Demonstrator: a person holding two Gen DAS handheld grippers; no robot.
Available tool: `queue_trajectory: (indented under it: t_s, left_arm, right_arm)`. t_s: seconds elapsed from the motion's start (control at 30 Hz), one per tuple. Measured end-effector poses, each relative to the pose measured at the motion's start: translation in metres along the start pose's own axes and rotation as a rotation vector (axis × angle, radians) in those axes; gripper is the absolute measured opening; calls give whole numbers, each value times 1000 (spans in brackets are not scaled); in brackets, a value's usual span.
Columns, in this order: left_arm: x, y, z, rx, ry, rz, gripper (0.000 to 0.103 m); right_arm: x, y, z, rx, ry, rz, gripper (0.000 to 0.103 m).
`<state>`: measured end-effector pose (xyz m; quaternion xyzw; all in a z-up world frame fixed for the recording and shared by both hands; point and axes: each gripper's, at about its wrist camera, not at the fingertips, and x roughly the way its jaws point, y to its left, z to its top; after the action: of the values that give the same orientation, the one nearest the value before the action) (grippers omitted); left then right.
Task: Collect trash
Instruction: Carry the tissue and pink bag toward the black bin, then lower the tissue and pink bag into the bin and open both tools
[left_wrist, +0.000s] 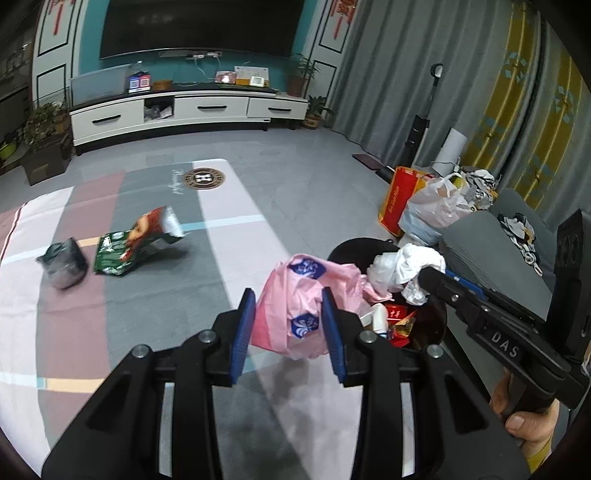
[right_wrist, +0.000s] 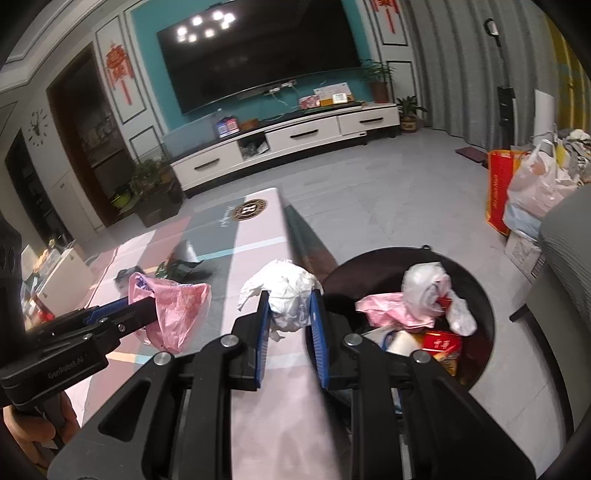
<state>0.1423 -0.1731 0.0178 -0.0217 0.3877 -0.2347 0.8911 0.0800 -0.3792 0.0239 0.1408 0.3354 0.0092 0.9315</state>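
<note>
My left gripper (left_wrist: 290, 299) is shut on a pink plastic bag (left_wrist: 299, 295) and holds it above the mat, just left of the black trash bin (left_wrist: 343, 251). It also shows in the right wrist view (right_wrist: 146, 306) with the pink bag (right_wrist: 177, 314). My right gripper (right_wrist: 290, 299) is shut on a crumpled white paper wad (right_wrist: 284, 291), held just left of the bin (right_wrist: 369, 273). In the left wrist view the right gripper (left_wrist: 424, 277) holds the white wad (left_wrist: 413, 266) over the bin. The bin holds several pieces of trash.
A green-red snack bag (left_wrist: 136, 243) and a dark crumpled wrapper (left_wrist: 62, 262) lie on the striped floor mat (left_wrist: 147, 332). A red bag (left_wrist: 400, 199) and plastic bags (left_wrist: 436, 206) stand beside a grey sofa (left_wrist: 491, 240). A TV cabinet (left_wrist: 188, 110) lines the far wall.
</note>
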Motion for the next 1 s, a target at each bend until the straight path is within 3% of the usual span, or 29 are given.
queue_trajectory:
  t_s: [0.27,0.5,1.0]
  left_arm:
    - [36,-40,13,55,35,-58,38]
    - [72,-73,19,92,80,-76,39]
    - [106,-76,15,94,134,-59,40]
  right_arm:
    - [-3,-53,-2,112,9,-83,22]
    - [2,-73,-5,120,31,-159,22]
    - [4,-92,-9,154,42,-181,22]
